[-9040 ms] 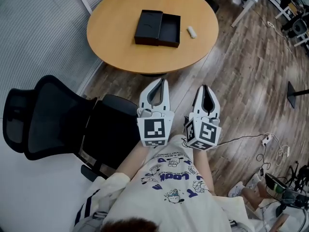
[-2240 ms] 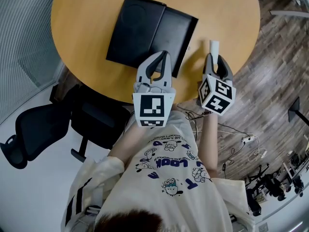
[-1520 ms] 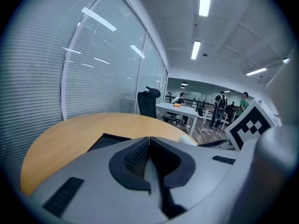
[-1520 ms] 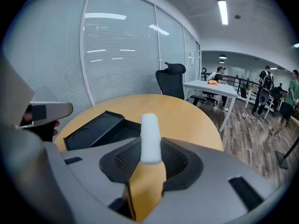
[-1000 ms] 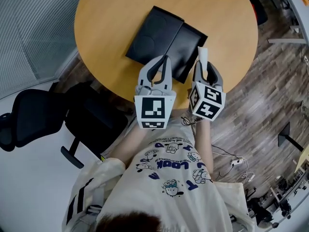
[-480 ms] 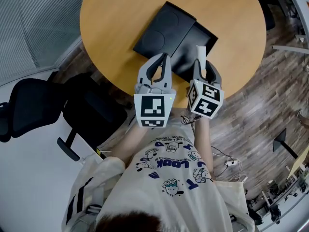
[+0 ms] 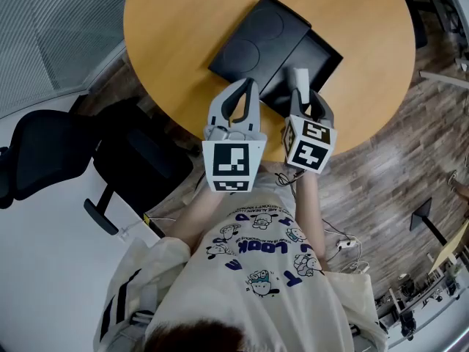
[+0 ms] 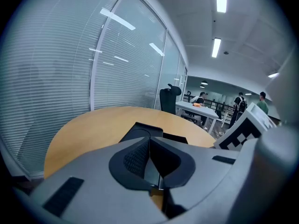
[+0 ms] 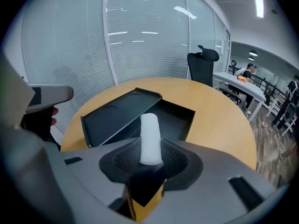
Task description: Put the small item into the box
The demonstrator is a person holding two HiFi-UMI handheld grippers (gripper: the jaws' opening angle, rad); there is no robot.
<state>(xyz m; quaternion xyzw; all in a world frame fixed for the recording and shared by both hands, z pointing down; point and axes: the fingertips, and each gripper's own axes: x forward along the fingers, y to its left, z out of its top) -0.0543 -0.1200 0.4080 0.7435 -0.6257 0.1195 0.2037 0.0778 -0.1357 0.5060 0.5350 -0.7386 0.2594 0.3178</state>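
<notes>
Small white item (image 9: 150, 134): a short cylinder pinched at its lower end between the fingers of the right gripper (image 9: 150, 158), with the tip sticking out forward. From the head view it sits about over the near edge of the open black box (image 9: 177, 120). The lid (image 9: 114, 118) lies against the box's left side on the round bench (image 7: 183, 20).

Left gripper (image 8: 150, 157): fingers closed, empty, near the box's near-left side.

To do well, probably carry the item farther in past the near wall, drop low and then let go, so it doesn't bounce or roll out.
</notes>
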